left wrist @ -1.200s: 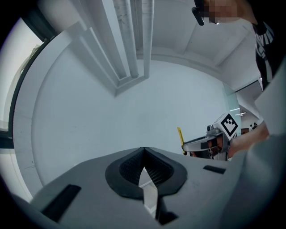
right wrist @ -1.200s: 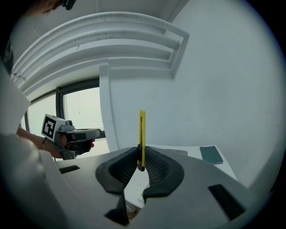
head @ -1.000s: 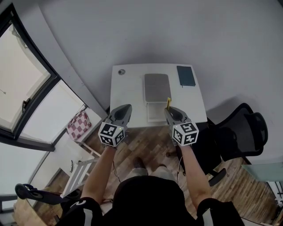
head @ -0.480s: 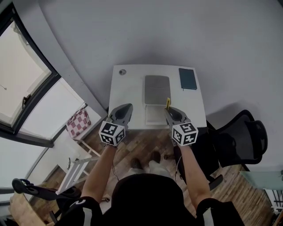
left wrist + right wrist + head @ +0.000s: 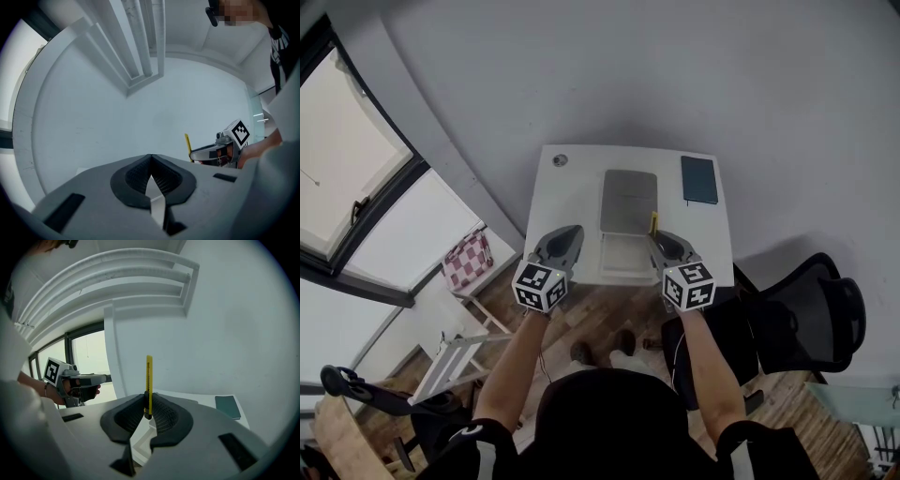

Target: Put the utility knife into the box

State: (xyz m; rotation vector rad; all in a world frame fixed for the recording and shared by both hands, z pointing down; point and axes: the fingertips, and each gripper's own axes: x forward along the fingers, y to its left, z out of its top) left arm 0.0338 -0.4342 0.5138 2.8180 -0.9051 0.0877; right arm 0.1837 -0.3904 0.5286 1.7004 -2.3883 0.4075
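The left gripper is closed with nothing in it. The right gripper clamps the yellow utility knife upright by one end. The knife is lifted but, by my judgement, not yet in the open box. Only the right gripper view shows the grip itself. The head view places the knife just beside the box's right edge, above the bench.

White table, teal notebook (far right corner), black office chair, wooden floor
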